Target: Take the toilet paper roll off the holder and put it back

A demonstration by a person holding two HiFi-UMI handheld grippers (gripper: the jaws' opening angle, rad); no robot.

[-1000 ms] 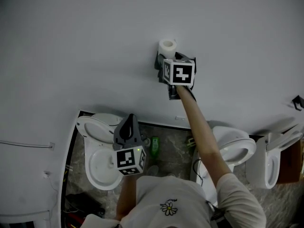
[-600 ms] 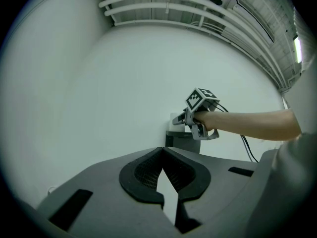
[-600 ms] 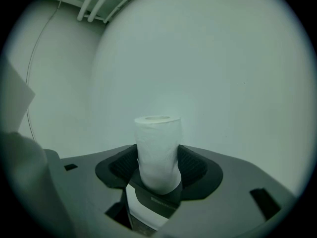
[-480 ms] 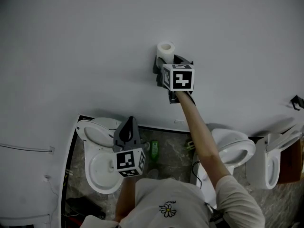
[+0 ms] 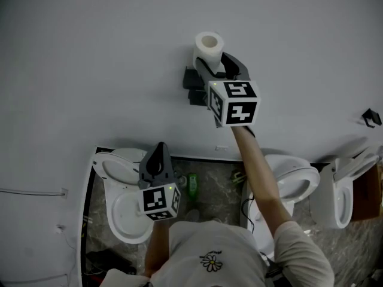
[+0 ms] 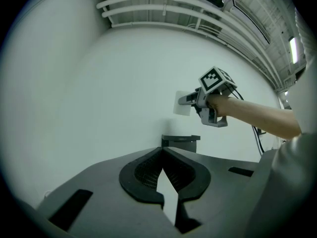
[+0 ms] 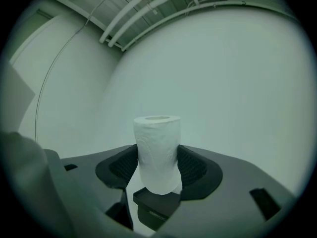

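A white toilet paper roll (image 5: 209, 43) stands upright between the jaws of my right gripper (image 5: 214, 61), clear of the black wall holder (image 5: 192, 87) just below and left of it. In the right gripper view the pads squeeze the roll (image 7: 157, 148) at its lower half, and the holder (image 7: 154, 203) shows beneath it. My right gripper (image 7: 158, 171) is shut on the roll. Low over the floor, my left gripper (image 5: 157, 159) is shut with nothing in it. The left gripper view shows its joined tips (image 6: 162, 151), the holder (image 6: 181, 142) and the lifted roll (image 6: 182, 103).
A bare white wall (image 5: 108, 58) fills most of the head view. Below it stand a toilet (image 5: 122, 211) at the left, a second toilet (image 5: 296, 181) under my right arm and a third (image 5: 341, 196) at the far right. A green bottle (image 5: 192, 184) is on the floor.
The right gripper has risen up the wall with the roll, lifting it off the holder, which now shows bare. The left gripper has hardly moved.
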